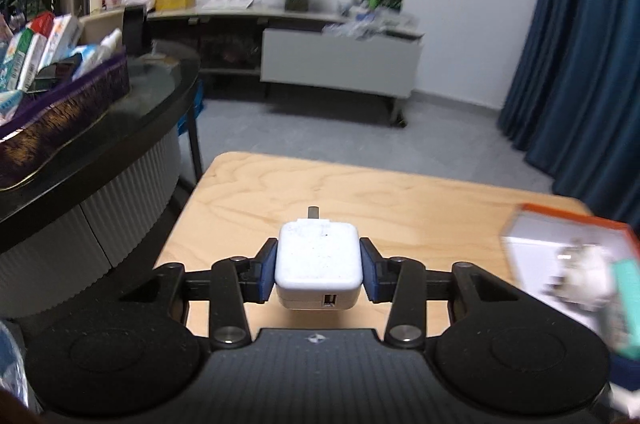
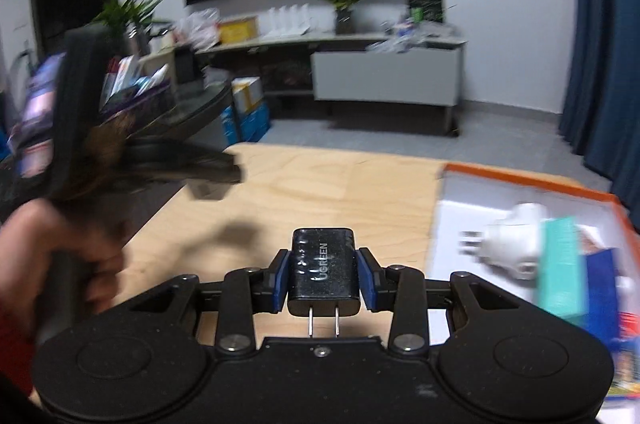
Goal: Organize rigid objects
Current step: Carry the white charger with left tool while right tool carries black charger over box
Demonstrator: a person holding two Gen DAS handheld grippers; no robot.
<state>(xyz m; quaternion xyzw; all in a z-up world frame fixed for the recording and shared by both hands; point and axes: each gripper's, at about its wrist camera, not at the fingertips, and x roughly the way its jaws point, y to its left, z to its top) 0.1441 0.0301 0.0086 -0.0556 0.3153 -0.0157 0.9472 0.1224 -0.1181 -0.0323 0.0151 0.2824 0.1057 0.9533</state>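
Observation:
My left gripper (image 1: 319, 270) is shut on a white USB charger cube (image 1: 319, 262), held above the light wooden table (image 1: 360, 192) with its prongs pointing away and its USB port facing me. My right gripper (image 2: 323, 274) is shut on a black charger (image 2: 323, 268), its two metal prongs pointing back at the camera. An orange-rimmed white box (image 2: 480, 200) lies to the right; inside it are a white plug adapter (image 2: 516, 242) and a teal box (image 2: 560, 264). The same orange-rimmed box (image 1: 560, 236) shows blurred at the right of the left wrist view.
A dark round table (image 1: 160, 92) at the left carries a purple tray (image 1: 68, 112) full of small boxes. In the right wrist view a hand (image 2: 52, 264) holds the other gripper (image 2: 132, 152) at the left, blurred. A low cabinet (image 1: 340, 64), plants and a blue curtain (image 1: 580, 64) stand behind.

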